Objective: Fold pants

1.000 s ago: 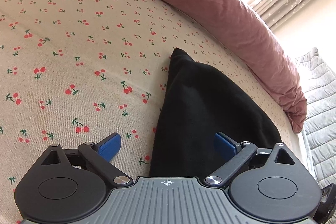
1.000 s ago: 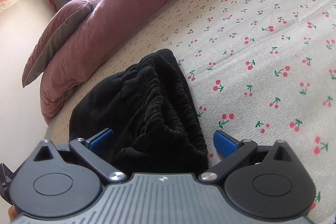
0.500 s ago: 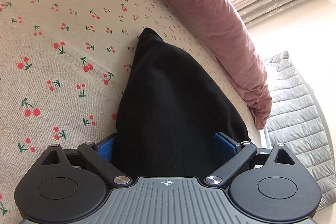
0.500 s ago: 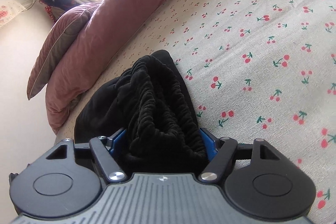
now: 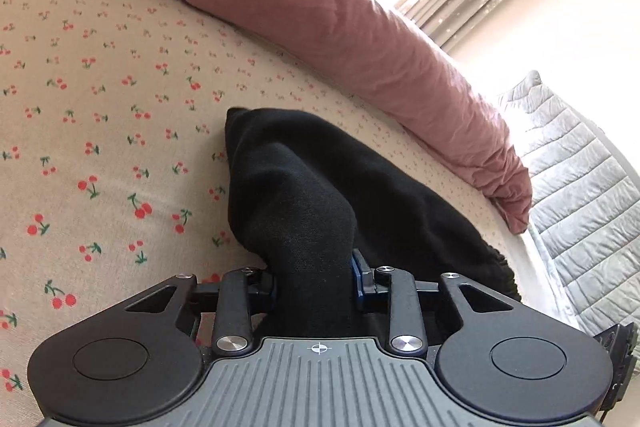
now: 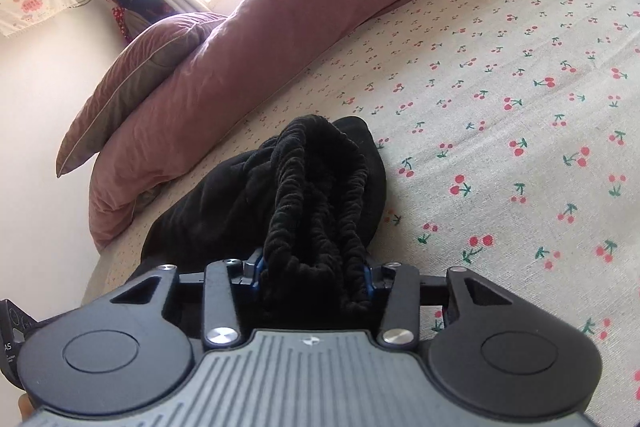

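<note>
Both grippers, left gripper (image 5: 314, 281) and right gripper (image 6: 312, 277), pinch near ends of the black knit pants (image 5: 320, 179), whose long axis runs away across the cherry-print bed (image 5: 100, 107).

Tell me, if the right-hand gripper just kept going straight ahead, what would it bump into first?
The right gripper is already clamped on the gathered elastic waistband of the black fabric pants, so it would push into that bunch first. Beyond it lies the cherry-print bedsheet, then probably the long dusty-pink duvet; depth is unclear.
</note>
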